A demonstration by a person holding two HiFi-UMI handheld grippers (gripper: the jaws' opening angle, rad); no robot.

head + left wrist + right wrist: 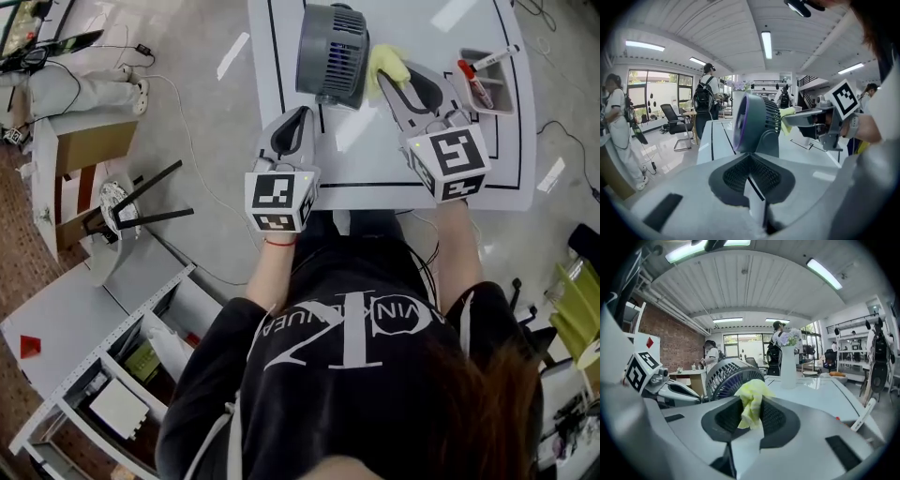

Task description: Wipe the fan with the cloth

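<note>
Nearest: left claw (298, 116) pinched fully together, nothing between its jaws in the left gripper view, hovering over the near left part of the table (427, 161) and aimed at the fan's base. It touches nothing. Right claw (384, 82) clamped on the yellow cloth (385, 60); the right gripper view shows the cloth (751, 402) bunched between the jaws and sticking out past the tips. Just beyond, the fan (332, 42) stands upright on the table with its grille facing sideways. The cloth is up at the fan's right side, at or just off the rear grille; contact can't be confirmed from these views. Step, as judged: cloth already picked up, wiping about to begin or just begun, fan not braced. Next move likely calls for pressing the cloth onto the grille and sweeping across it. The left claw would need to part and steady the housing or base, as a light fan may slide or tip under the push. Farther right: a tray (507, 105) with markers, not involved.
</note>
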